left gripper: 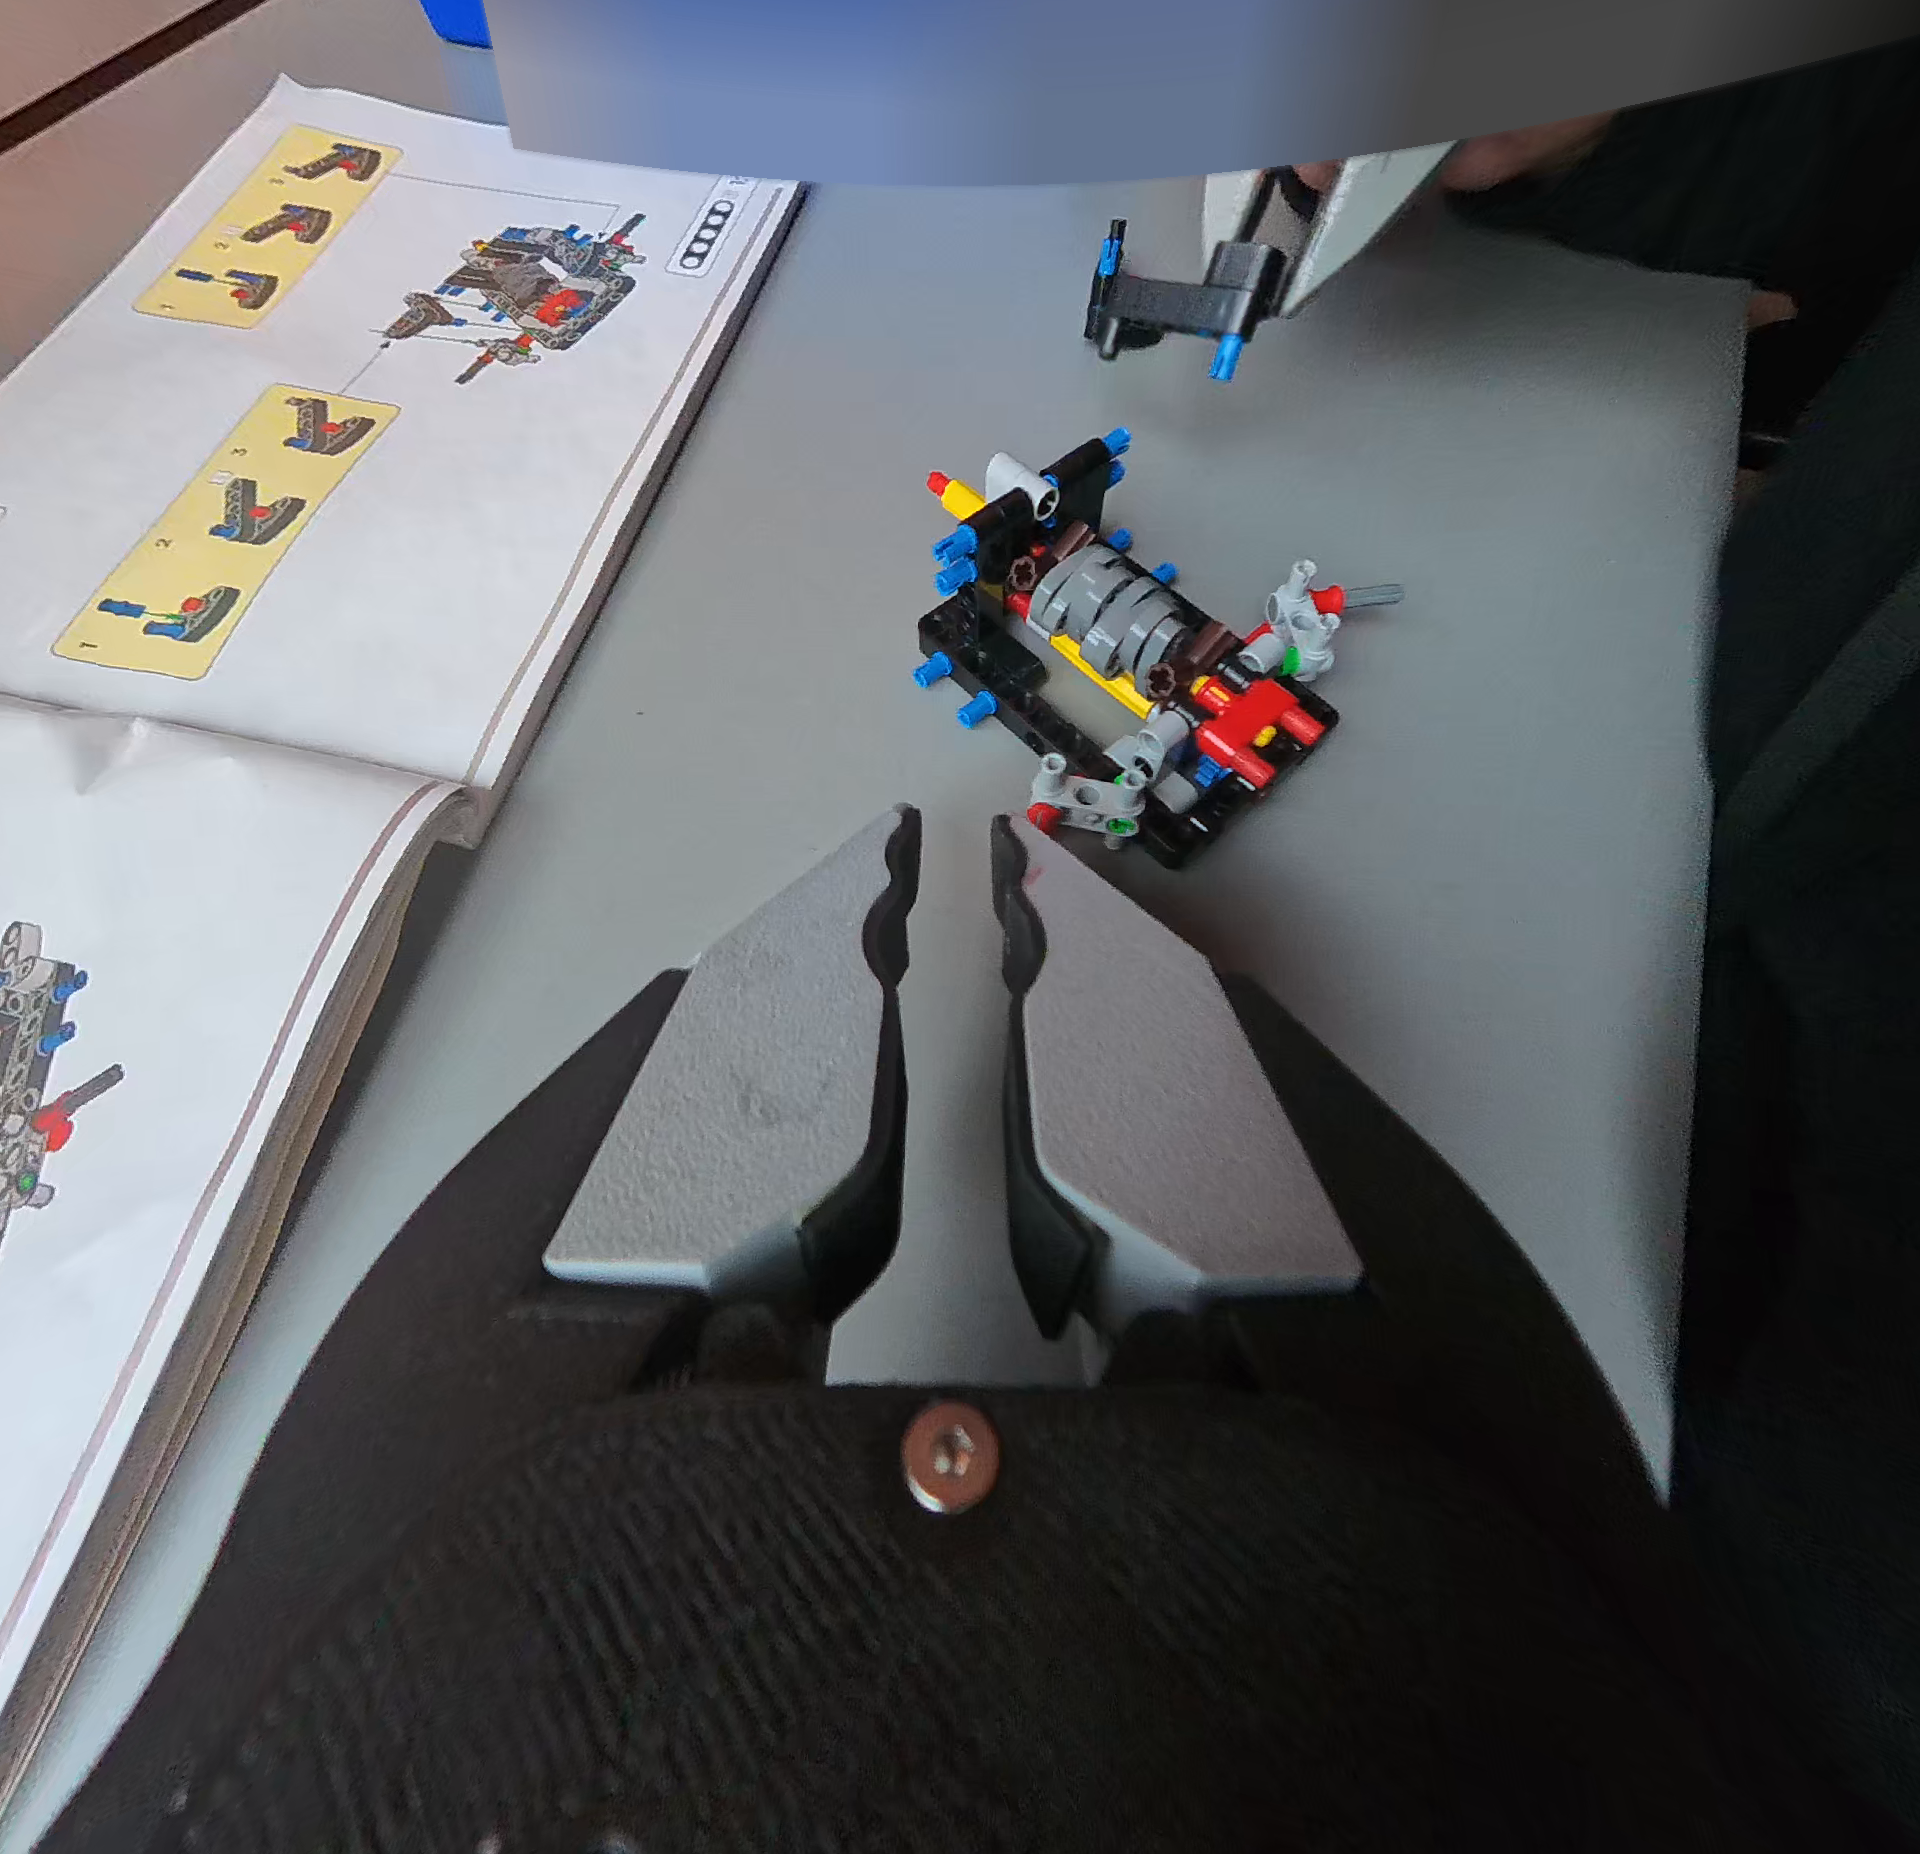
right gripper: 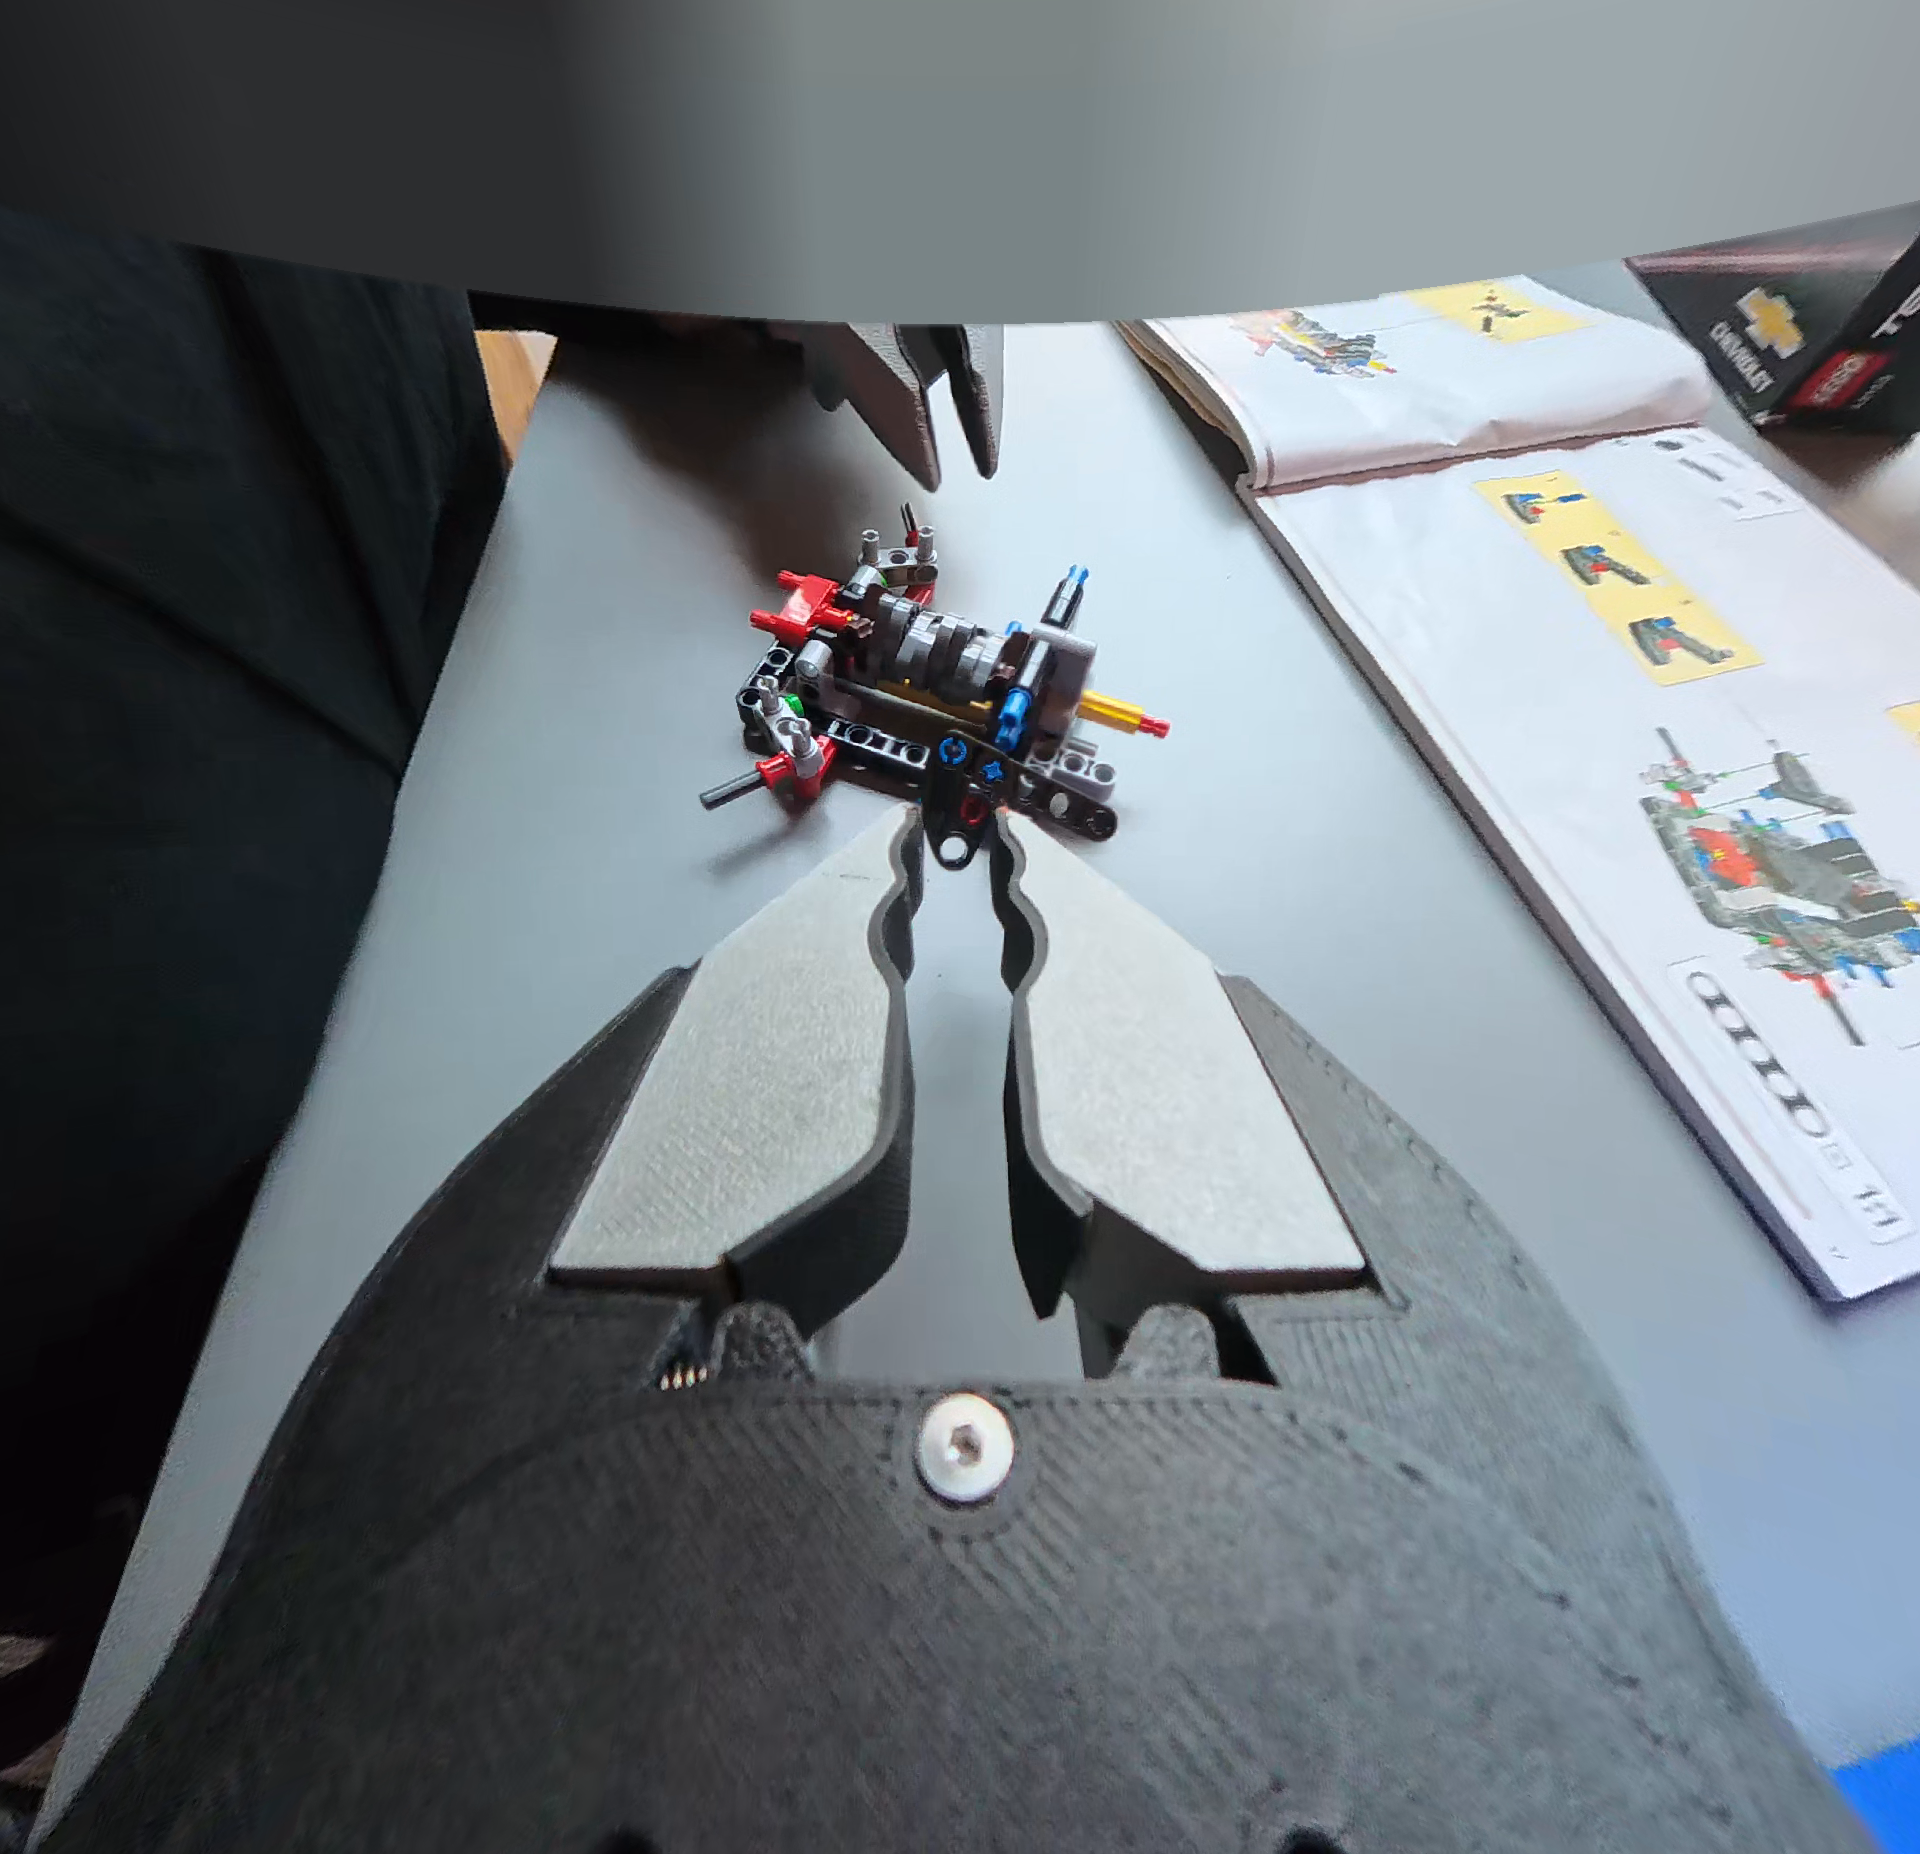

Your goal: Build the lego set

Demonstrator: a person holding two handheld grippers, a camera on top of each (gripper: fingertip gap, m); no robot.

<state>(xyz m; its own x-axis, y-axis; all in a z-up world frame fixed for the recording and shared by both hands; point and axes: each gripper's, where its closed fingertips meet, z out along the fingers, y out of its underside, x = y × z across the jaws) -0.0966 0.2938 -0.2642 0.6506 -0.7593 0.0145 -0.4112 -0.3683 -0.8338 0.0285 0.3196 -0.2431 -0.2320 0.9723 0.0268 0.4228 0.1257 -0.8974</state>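
Note:
A partly built lego assembly (left gripper: 1122, 651) lies on the grey table (left gripper: 1455, 869): a black frame, grey drum parts, a yellow axle, red and blue pins. It also shows in the right wrist view (right gripper: 925, 682). My left gripper (left gripper: 954, 833) hovers just short of its near end, its jaws a narrow gap apart with nothing between them. My right gripper (right gripper: 956, 833) is shut on a black bent beam with blue pins (right gripper: 961, 796) and holds it above the table just in front of the assembly. From the left wrist view the beam (left gripper: 1174, 298) hangs beyond the assembly.
An open instruction booklet (left gripper: 416, 402) lies left of the assembly; in the right wrist view the booklet (right gripper: 1610, 765) is on the right. A black set box (right gripper: 1818, 350) stands beyond it. A person in dark clothing (right gripper: 208, 661) sits at the table's edge. The tips of one gripper are about 15 cm away from the tips of the other.

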